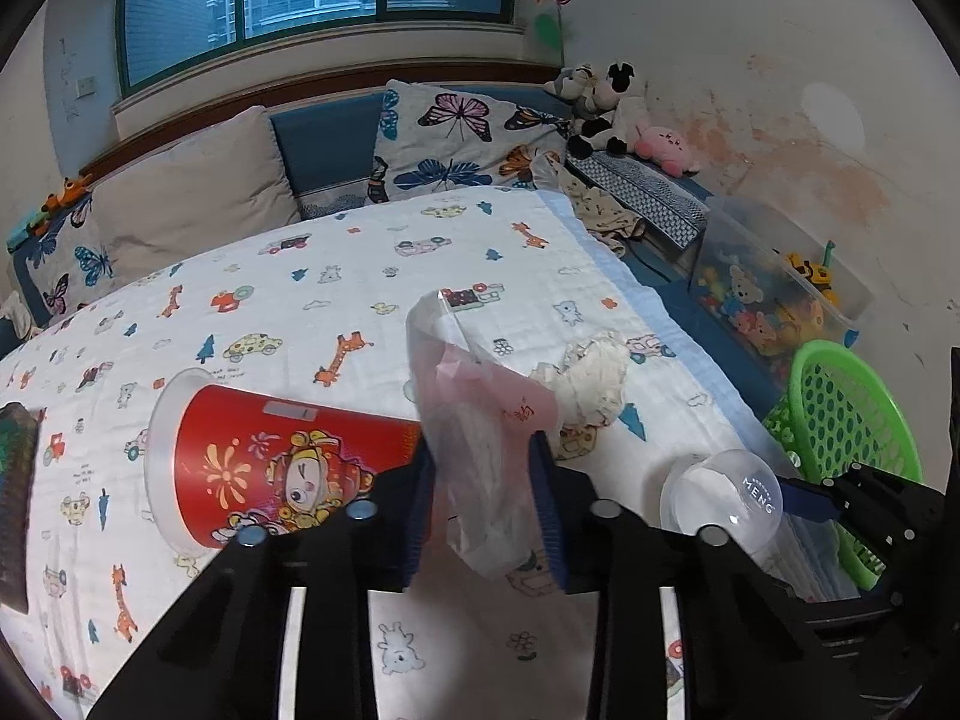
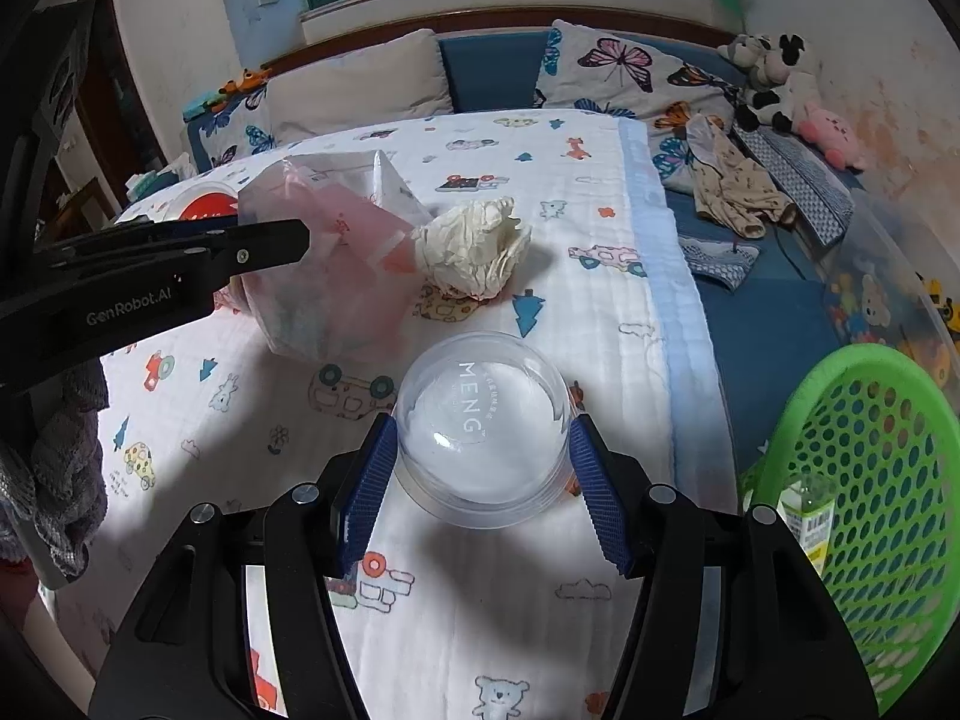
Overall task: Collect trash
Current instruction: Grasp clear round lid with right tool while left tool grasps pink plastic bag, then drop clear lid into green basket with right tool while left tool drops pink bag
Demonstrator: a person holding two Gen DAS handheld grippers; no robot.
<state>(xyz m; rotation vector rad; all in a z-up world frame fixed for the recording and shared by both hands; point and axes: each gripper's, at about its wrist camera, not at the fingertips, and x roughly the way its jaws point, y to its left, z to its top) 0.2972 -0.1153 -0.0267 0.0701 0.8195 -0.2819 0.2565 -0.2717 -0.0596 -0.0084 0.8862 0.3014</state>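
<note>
My left gripper (image 1: 483, 510) is shut on a crumpled clear and pink plastic bag (image 1: 480, 420), which also shows in the right wrist view (image 2: 336, 264). A red printed paper cup (image 1: 264, 468) lies on its side just left of it. A crumpled white paper ball (image 1: 591, 381) lies beyond the bag, also seen in the right wrist view (image 2: 474, 249). My right gripper (image 2: 483, 480) has its blue pads on both sides of a clear plastic dome lid (image 2: 483, 426) marked MENG, touching or nearly touching its sides. The lid also shows in the left wrist view (image 1: 720, 495).
A green perforated basket (image 2: 870, 516) stands at the bed's right edge with a small carton (image 2: 810, 522) inside. The printed bedspread (image 2: 540, 180) covers the bed. Pillows (image 1: 192, 192), plush toys (image 1: 612, 114) and a clear toy bin (image 1: 774, 288) lie behind and to the right.
</note>
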